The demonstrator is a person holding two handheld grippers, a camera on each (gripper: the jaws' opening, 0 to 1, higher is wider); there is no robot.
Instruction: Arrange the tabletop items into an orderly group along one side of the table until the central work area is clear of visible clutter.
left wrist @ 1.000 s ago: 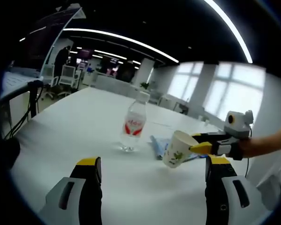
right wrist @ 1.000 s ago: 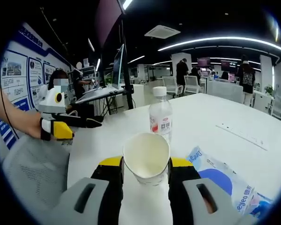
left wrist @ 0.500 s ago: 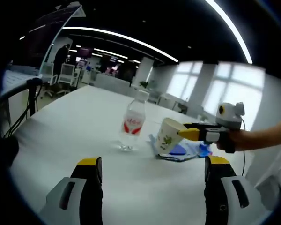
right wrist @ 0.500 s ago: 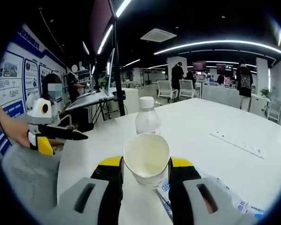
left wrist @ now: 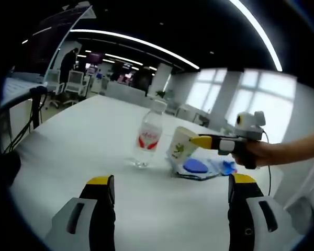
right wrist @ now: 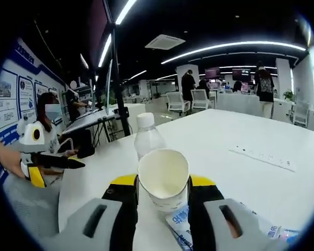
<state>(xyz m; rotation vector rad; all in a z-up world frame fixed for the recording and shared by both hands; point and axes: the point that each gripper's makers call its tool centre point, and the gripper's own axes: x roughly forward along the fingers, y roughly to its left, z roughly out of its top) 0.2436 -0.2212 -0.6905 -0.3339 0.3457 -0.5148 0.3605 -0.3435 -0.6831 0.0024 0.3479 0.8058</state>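
In the right gripper view, the right gripper (right wrist: pixel 163 191) is clenched on a white paper cup (right wrist: pixel 163 177), its yellow-tipped jaws pressing the cup's two sides; the cup's open mouth faces the camera and it is held above the white table (right wrist: pixel 240 172). Just below the cup lies the edge of a blue-and-white plastic packet (right wrist: pixel 180 230), flat on the table. Right behind the cup stands a clear water bottle (right wrist: pixel 147 138) with a white cap, upright. Farther off toward the table's edge, the left gripper (right wrist: pixel 68 163) points in from the left, held in a hand (right wrist: pixel 5 162).

In the left gripper view, the left gripper (left wrist: pixel 167 196) is released, jaws wide apart with nothing between them, over bare table. Beyond it the bottle stands with a red label, the tilted cup close beside it, touching or not I cannot tell, and the packet behind the cup.
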